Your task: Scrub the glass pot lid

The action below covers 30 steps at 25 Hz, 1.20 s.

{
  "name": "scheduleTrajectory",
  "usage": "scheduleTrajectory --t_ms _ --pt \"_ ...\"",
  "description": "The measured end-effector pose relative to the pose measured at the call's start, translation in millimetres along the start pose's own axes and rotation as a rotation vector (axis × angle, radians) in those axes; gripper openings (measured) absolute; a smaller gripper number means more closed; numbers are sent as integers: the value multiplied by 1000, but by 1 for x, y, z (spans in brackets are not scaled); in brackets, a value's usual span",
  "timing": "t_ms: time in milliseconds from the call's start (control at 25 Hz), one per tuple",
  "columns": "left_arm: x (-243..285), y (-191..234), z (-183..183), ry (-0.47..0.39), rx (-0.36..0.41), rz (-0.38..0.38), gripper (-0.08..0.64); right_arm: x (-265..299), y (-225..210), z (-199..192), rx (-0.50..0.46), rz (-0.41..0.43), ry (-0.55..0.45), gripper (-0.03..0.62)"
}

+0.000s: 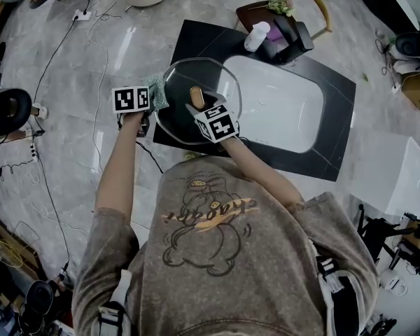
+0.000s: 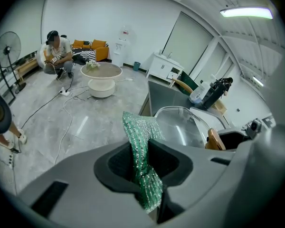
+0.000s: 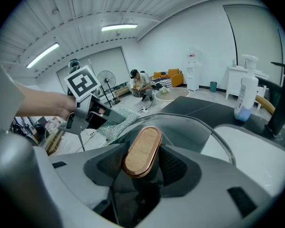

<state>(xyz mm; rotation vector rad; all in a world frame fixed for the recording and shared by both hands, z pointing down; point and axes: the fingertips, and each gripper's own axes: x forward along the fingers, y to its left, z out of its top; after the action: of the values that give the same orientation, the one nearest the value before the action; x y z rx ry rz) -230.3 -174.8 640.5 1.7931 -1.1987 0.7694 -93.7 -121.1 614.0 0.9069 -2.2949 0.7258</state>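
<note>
**A:** Where's the glass pot lid (image 1: 189, 72)?

**B:** It's held up off the worktop (image 1: 196, 37). In the head view it hangs over the left part of that dark slab, and its right rim overlaps the left end of the white sink (image 1: 287, 110). The glass is clear, so the dark surface shows through it.

**A:** What's holding it?

**B:** The right tongs (image 3: 143, 161) hold it. Their jaws are clamped on the oval wooden knob (image 3: 142, 151) at the middle of the lid, one pad on each side of it. The rim curves away beyond the knob.

**A:** And the other side?

**B:** The left tongs (image 2: 141, 163) are closed on a green scrub cloth (image 2: 143, 146). The cloth is pinched between the pads, with a flap standing up past the tips and a bit hanging below them. In the head view the cloth sits right at the lid's left rim. It looks to be against the glass, though I can't be sure it touches.

**A:** Anything else near?

**B:** At the far end of the sink stands a white bottle (image 1: 256, 36), with a black tap (image 1: 294, 32) just beside it. Both are well apart from the lid.
</note>
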Motion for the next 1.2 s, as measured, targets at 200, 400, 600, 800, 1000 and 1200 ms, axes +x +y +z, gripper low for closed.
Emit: scheduleTrajectory --t_ms 200,400,600,800,1000,1200 --pt "9 -5 16 11 30 2 91 1 0 0 0 -3 1 238" --pt "23 -11 32 28 60 -10 91 0 -2 0 5 -5 -1 238" --pt "37 -21 49 60 124 -23 91 0 -2 0 8 -3 -2 236" --pt "52 -35 68 95 231 -41 91 0 -2 1 9 -2 -2 236" --pt "66 -51 80 129 305 -70 91 1 -3 0 9 -3 -6 236" --pt "77 -72 89 144 377 -96 91 3 -3 -2 12 -2 -7 236"
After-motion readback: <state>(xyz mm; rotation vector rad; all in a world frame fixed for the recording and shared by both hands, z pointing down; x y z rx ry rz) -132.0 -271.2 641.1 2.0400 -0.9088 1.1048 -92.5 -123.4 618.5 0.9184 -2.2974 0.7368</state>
